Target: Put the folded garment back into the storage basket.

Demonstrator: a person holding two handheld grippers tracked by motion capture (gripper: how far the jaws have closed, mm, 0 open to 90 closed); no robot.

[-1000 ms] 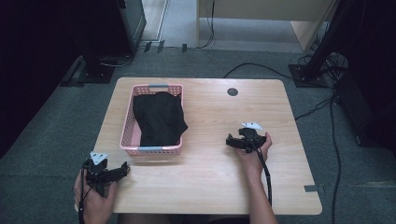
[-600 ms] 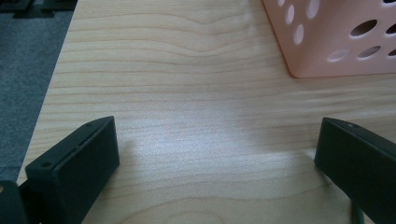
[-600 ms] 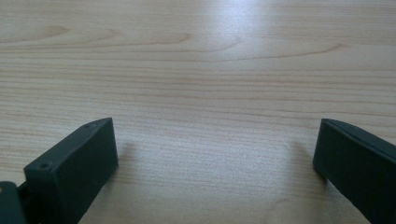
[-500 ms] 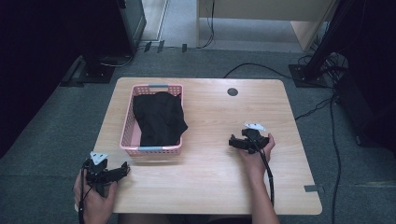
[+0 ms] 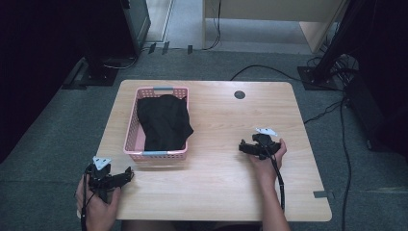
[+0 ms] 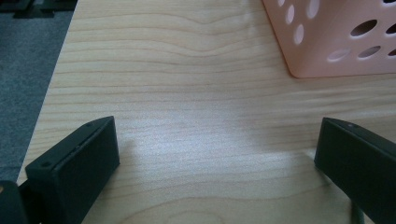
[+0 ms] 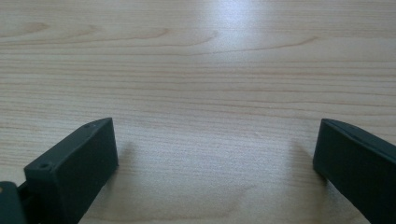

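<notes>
Black cloth (image 5: 163, 122) lies heaped in a pink basket (image 5: 130, 137) on the left half of the bench (image 5: 226, 192), filling most of the basket; its long axis runs with the basket's, away from the person. The left gripper (image 5: 126, 176) rests at the near left corner of the bench, just short of the basket's near left corner, and its jaws point roughly toward the bench's middle. In the left gripper view the two black jaws stand wide apart with bare wood between them, and a perforated corner of the basket (image 6: 336, 42) sits ahead and to the right. The right gripper (image 5: 242, 147) rests right of centre, well apart from the basket, jaws pointing left toward it; in the right gripper view its jaws are likewise spread over bare wood, holding nothing. The cloth thus lies ahead and to the right of the left gripper and to the left of the right one. Judged from this layout, the left hand is nearer, and a reach for the cloth would have to come over the basket's rim.
</notes>
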